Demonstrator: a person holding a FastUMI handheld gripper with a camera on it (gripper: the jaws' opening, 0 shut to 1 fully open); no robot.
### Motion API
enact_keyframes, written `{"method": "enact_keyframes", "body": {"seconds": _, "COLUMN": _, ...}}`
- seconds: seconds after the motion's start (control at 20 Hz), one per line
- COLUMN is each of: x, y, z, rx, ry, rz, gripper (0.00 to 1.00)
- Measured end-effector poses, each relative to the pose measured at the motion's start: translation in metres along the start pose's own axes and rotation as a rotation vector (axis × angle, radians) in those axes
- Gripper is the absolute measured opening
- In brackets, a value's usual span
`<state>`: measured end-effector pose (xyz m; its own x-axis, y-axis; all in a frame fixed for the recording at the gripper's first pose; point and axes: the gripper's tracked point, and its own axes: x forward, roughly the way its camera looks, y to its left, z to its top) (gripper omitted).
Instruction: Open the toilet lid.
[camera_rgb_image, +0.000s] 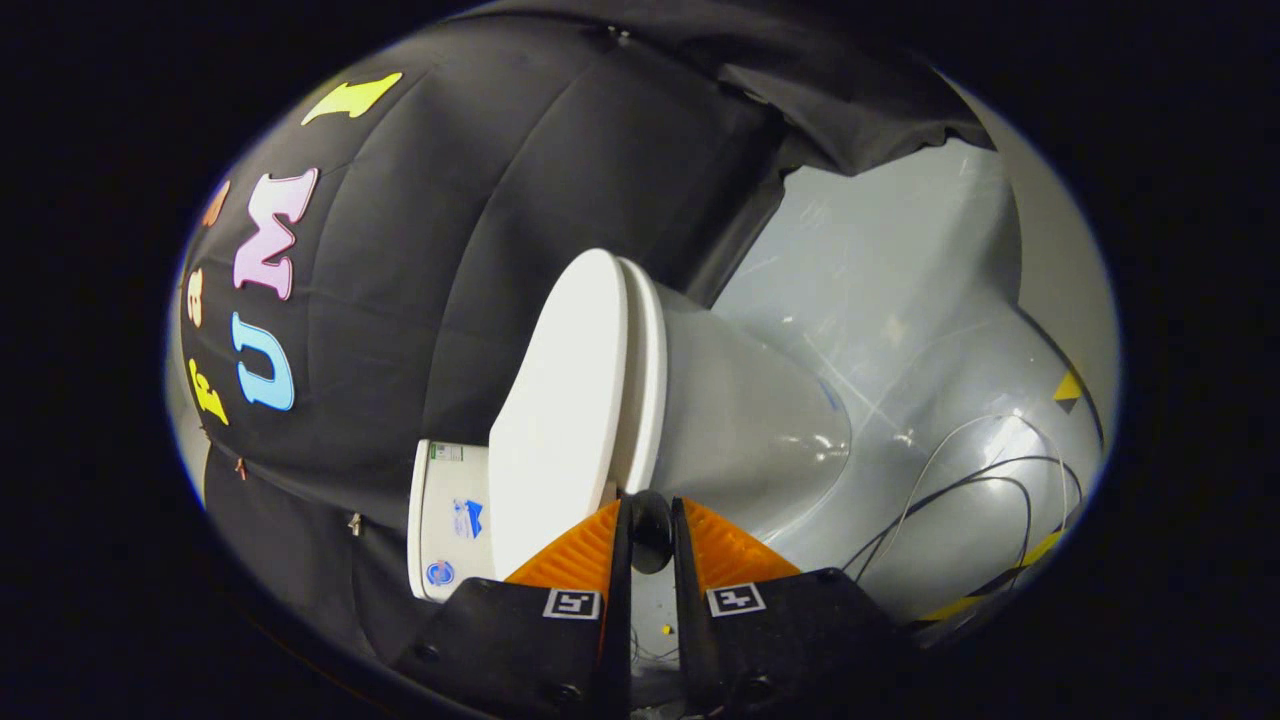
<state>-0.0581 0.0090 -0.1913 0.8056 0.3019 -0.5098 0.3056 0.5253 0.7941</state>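
The white toilet lid (560, 400) lies flat on the seat (648, 370). Both sit over the white bowl (745, 410). The whole toilet appears turned on its side, with the lid facing the black cloth wall. The tank (450, 520) stands beside the lid, close to my fingers. My gripper (650, 525) is at the rim where lid and seat meet. Its fingers (575, 555) are drawn close together, and a small dark round piece (650, 520) sits gripped between the tips. I cannot tell what that piece belongs to.
The grey glossy floor (900, 300) spreads beyond the bowl. Loose black and white cables (985, 480) lie on it, and yellow-black tape (1066, 388) marks its edge. The black cloth wall (450, 250) hangs behind the lid and the tank.
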Motion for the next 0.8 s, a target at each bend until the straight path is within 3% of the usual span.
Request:
{"method": "enact_keyframes", "body": {"seconds": 0.55, "x": 0.003, "y": 0.0, "z": -0.003, "rx": 0.039, "ry": 0.041, "rz": 0.034, "gripper": 0.24}}
{"method": "enact_keyframes", "body": {"seconds": 0.6, "x": 0.018, "y": 0.002, "z": -0.004, "rx": 0.04, "ry": 0.043, "rz": 0.05, "gripper": 0.19}}
{"method": "enact_keyframes", "body": {"seconds": 0.65, "x": -0.009, "y": 0.005, "z": 0.009, "rx": 0.099, "ry": 0.023, "rz": 0.049, "gripper": 0.13}}
{"method": "enact_keyframes", "body": {"seconds": 0.7, "x": 0.006, "y": 0.002, "z": -0.003, "rx": 0.106, "ry": 0.041, "rz": 0.054, "gripper": 0.08}}
{"method": "enact_keyframes", "body": {"seconds": 0.8, "x": 0.0, "y": 0.001, "z": -0.002, "rx": 0.123, "ry": 0.049, "rz": 0.064, "gripper": 0.08}}
